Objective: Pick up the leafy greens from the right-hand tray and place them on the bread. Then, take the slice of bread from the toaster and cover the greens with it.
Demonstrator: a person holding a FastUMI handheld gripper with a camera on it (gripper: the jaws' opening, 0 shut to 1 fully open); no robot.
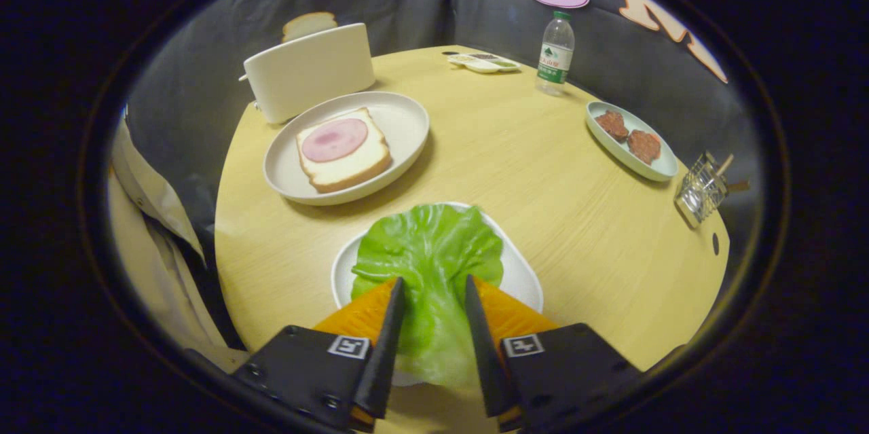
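A green lettuce leaf [428, 244] lies on a white tray [526, 278] close in front of me. My gripper [433, 281] is open, its two fingers straddling the near, narrow part of the leaf, which fills the gap between them. Beyond the fingers to the left, a round plate [407, 115] holds a bread slice [343, 166] topped with a pink ham round [334, 139]. Behind that plate stands a cream toaster [309, 70] with another bread slice [309, 24] sticking out of its top.
On the round wooden table [516, 149], a water bottle [555, 53] and a small sauce tray [483, 62] sit at the back. An oval dish [662, 166] with two meat patties and a wire basket [699, 189] are on the right. A person's beige sleeve [146, 217] is at the left.
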